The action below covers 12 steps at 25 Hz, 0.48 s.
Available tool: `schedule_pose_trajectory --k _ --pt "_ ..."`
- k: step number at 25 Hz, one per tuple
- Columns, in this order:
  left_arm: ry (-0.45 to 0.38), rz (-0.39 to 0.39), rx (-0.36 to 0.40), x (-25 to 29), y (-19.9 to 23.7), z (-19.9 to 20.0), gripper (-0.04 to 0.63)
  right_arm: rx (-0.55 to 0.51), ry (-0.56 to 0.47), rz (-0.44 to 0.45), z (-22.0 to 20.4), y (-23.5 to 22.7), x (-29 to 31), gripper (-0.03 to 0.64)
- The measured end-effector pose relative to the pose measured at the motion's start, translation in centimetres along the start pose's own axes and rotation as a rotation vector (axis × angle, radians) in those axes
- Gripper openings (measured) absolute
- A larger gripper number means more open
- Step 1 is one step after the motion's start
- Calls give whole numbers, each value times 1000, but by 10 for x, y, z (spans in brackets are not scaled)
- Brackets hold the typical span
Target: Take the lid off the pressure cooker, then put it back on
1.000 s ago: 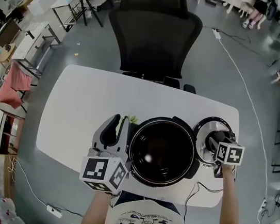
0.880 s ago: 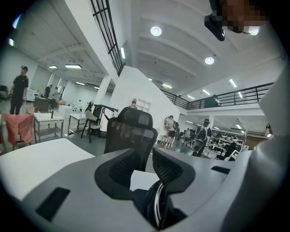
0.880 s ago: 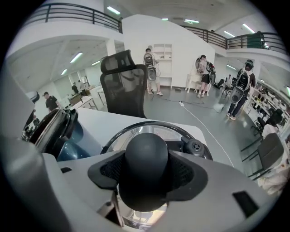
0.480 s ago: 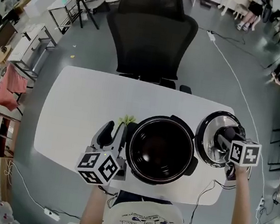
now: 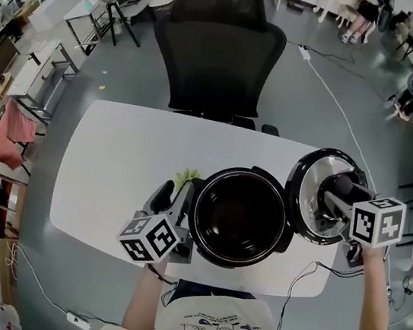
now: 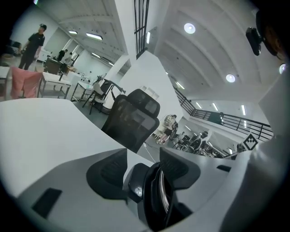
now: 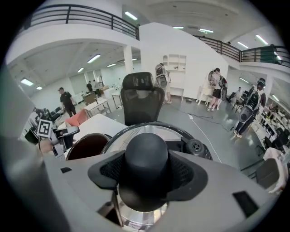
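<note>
The right tongs (image 7: 146, 174) are clamped on the knob (image 7: 146, 154) of the lid (image 5: 308, 195), one pad on each side of it; the lid hangs from that grip to the right of the pot (image 5: 238, 219), its left rim overlapping the pot's right edge in the head view; I judge it to be lifted clear of the counter (image 5: 114, 162) rather than resting on it (the right gripper view has the pot's dark mouth just left of the lid's rim); the lid is tilted, its shiny top turned toward the person, not level with the pot's mouth. The left tongs (image 6: 144, 174) stand apart, having just been opening; the side handle (image 6: 137, 183) on the pot's left sits between the pads, with a gap showing beside the left pad, so nothing seems gripped there. The pot is open and empty, with the chair (image 5: 221, 40) beyond the pot. The coming move turns on this: the pot's mouth lies to the left of the lid and lower; a round lid has no long axis to line up, so levelling and centring matter most; the right hand carries it, and the left tongs wait at the pot's left to steady it.
</note>
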<state>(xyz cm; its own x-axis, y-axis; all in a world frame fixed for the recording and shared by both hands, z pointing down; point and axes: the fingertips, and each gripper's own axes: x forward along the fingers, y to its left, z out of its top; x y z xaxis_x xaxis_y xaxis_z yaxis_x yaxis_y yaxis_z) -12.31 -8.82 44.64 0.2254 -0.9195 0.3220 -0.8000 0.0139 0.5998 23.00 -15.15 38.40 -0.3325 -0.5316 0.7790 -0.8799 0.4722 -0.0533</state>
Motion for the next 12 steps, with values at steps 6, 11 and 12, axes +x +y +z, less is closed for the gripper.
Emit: schedule_pose_trajectory --k 6,11,12 --pt "3 -3 -62 0 11 -2 219 -57 7 107 16 52 -7 295" --pt "34 -29 -152 4 20 -12 218 -122 18 184 21 98 -4 295" --pt "41 -32 -168 5 22 -14 213 -135 19 198 21 107 -2 295"
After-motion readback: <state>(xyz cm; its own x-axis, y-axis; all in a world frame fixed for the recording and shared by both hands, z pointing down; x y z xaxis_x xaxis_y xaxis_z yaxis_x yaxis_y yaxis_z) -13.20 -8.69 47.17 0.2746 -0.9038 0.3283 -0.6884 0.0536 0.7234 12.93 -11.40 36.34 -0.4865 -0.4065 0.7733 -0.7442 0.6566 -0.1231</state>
